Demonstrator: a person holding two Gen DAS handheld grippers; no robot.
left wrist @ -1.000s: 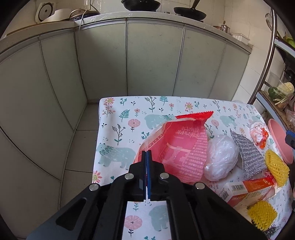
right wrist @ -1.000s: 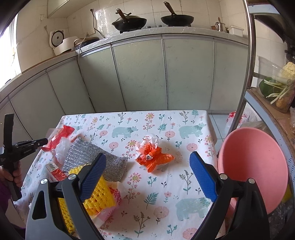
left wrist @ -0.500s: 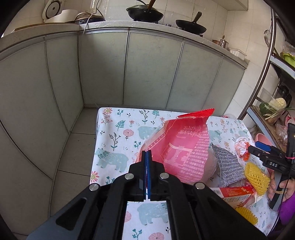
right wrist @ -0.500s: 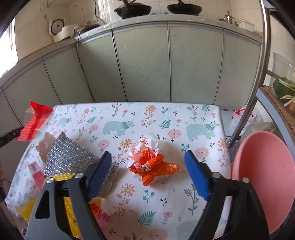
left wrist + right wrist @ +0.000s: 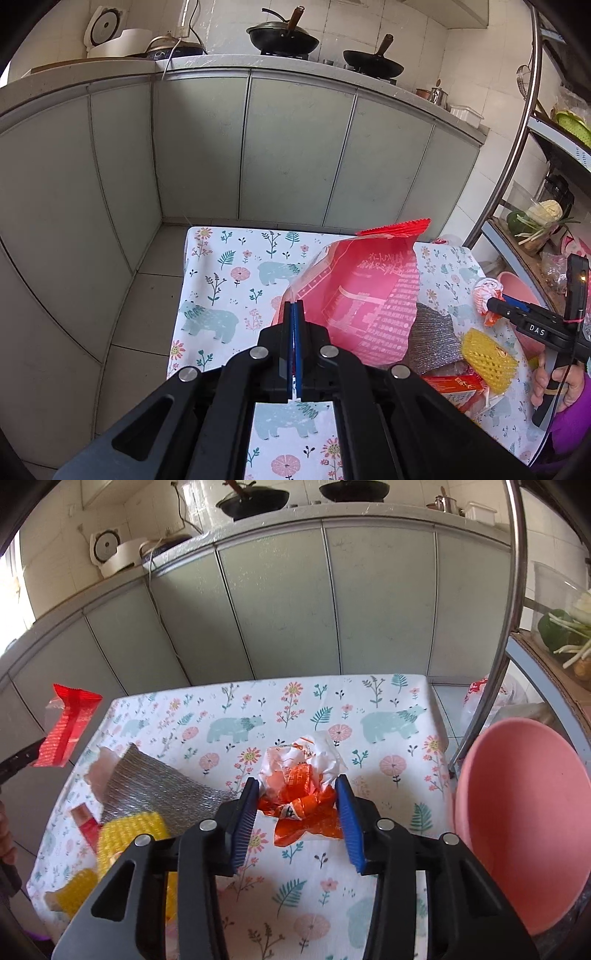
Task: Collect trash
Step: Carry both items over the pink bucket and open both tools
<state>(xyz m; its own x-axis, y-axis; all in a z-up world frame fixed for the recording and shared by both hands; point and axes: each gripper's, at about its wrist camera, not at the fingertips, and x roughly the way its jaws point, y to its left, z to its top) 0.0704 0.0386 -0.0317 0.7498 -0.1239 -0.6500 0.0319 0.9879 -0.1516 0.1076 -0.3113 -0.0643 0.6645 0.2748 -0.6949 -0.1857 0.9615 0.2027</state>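
My left gripper (image 5: 294,308) is shut on the edge of a red plastic bag (image 5: 369,295), which hangs lifted above the flowered tablecloth (image 5: 236,280). That red bag (image 5: 68,731) also shows at the far left of the right wrist view. A crumpled orange-and-white wrapper (image 5: 299,775) lies mid-table between the blue pads of my right gripper (image 5: 297,786). Its jaws are closing and the pads stand right at the wrapper's sides, not visibly squeezing it. In the left wrist view the right gripper (image 5: 495,304) reaches that wrapper (image 5: 485,290).
A silver glittery pad (image 5: 155,790), yellow foam nets (image 5: 129,834) and a red-and-white carton (image 5: 454,384) lie on the table (image 5: 369,709). A pink basin (image 5: 517,812) sits at its right edge beside a metal rack pole (image 5: 491,664). Cabinets stand behind.
The left gripper has raised the red bag higher off the table. The right gripper has moved forward and down onto the wrapper, and its jaws have narrowed around it.
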